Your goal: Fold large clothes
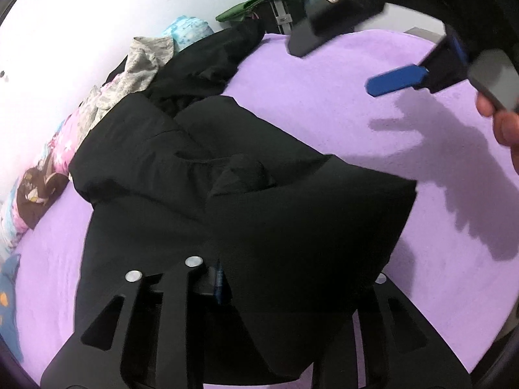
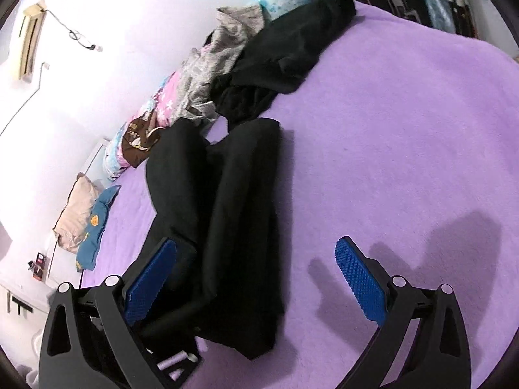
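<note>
A large black garment [image 1: 227, 194] lies on the purple bed cover [image 1: 324, 90]; it shows in the right wrist view [image 2: 240, 201] as a long folded strip. My left gripper [image 1: 259, 285] is shut on the garment's near edge, which drapes over its fingers and hides the pads. My right gripper [image 2: 256, 278] is open and empty above the cover, its blue left pad [image 2: 149, 278] over the garment's near end. In the left wrist view the right gripper [image 1: 356, 64] hovers at the upper right, open.
A second black garment [image 2: 285, 55], grey clothes [image 2: 223, 55] and patterned pillows [image 2: 146, 123] lie along the white wall. A beige pillow [image 2: 78, 210] and a blue one [image 2: 97, 223] sit at the left. The purple cover [image 2: 405, 129] stretches right.
</note>
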The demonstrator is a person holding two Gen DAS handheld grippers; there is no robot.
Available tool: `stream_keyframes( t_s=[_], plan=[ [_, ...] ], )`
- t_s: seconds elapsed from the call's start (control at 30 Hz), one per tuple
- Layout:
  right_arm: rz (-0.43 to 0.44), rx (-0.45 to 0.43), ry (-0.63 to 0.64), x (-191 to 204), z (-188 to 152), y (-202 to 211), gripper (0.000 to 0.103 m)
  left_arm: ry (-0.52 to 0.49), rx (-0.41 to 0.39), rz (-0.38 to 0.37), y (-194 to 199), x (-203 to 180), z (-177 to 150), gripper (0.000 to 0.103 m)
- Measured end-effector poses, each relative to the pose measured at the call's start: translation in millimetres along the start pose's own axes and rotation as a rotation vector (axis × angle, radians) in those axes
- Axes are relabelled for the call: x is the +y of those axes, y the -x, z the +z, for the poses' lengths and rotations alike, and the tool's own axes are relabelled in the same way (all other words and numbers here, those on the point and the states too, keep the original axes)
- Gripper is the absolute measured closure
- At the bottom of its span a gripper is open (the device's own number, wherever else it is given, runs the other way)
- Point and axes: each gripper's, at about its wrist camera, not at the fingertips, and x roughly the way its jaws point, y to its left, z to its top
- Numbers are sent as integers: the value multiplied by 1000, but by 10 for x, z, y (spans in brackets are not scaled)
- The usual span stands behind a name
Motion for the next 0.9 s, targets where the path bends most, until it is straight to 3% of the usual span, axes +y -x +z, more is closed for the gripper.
stream_keyframes(
  t_s=[0.03,0.17,0.2,0.37,0.53,0.7,0.8,0.9],
  plan=[
    [12,-3,4,23,18,-16,6,-1,-7,-6,22,2,-14,64],
    [28,-6,22,100,96,-75,6,29,-23,-59,134,71,-40,22],
    [29,-5,22,116,113,-96,6,40,-36,-84,192,98,-56,18],
    [39,1,44,272,195,-202,6,82,-55,-171,401,231,-120,16],
    [19,32,165,656,297,-302,6,172,-60,-277,670,673,-248,14],
    [-68,137,337,1166,468,-564,6,293,-56,-295,822,1273,-447,9],
    [-115,236,406,1465,692,-933,6,369,-45,-294,762,1595,-619,9],
    [-143,322,424,1607,857,-1268,6,529,-21,-401,545,1921,-837,9]
  ],
)
